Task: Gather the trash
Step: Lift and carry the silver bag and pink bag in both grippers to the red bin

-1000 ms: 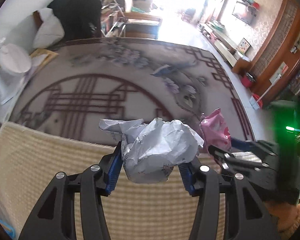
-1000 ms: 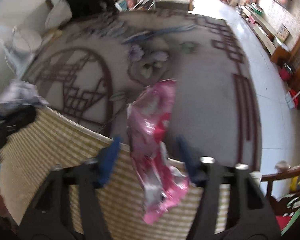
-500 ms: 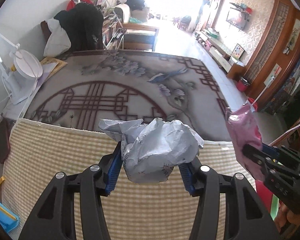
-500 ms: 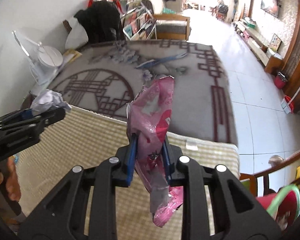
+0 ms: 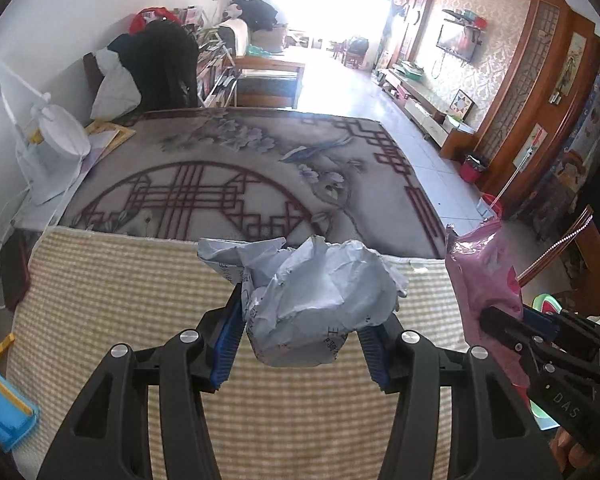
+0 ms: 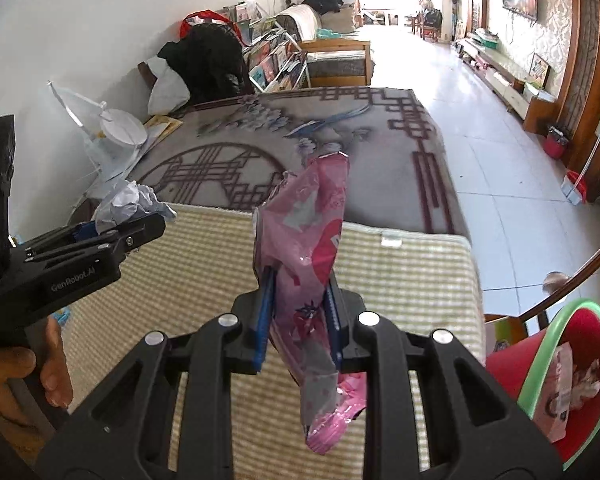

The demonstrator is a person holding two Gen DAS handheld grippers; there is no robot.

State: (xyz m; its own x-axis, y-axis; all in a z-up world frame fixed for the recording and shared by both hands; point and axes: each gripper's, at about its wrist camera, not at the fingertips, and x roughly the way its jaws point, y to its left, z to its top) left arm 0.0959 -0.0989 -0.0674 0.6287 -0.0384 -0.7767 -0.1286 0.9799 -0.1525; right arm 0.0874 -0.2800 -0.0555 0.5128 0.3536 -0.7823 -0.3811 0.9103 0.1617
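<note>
My left gripper (image 5: pixel 300 336) is shut on a crumpled ball of white paper (image 5: pixel 320 304) and holds it above the checked straw mat (image 5: pixel 100 280). My right gripper (image 6: pixel 298 316) is shut on a pink plastic wrapper (image 6: pixel 308 248), which hangs below the jaws. The wrapper also shows in the left wrist view (image 5: pixel 484 276) at the right, with the right gripper (image 5: pixel 500 330) below it. In the right wrist view the left gripper (image 6: pixel 140 220) with the paper (image 6: pixel 128 200) is at the left. A red bin with a green rim (image 6: pixel 572 380) stands at the lower right, with trash inside.
A patterned grey rug (image 5: pixel 236 172) covers the surface beyond the mat. A white desk lamp (image 5: pixel 56 140) stands at the left. A blue plastic object (image 5: pixel 0 404) lies at the mat's left edge. The tiled floor (image 6: pixel 520 200) is to the right.
Both grippers have risen and drawn back from the surface with their loads. The right gripper closed on the pink wrapper a second ago and now holds it higher. The red bin has come into view.
</note>
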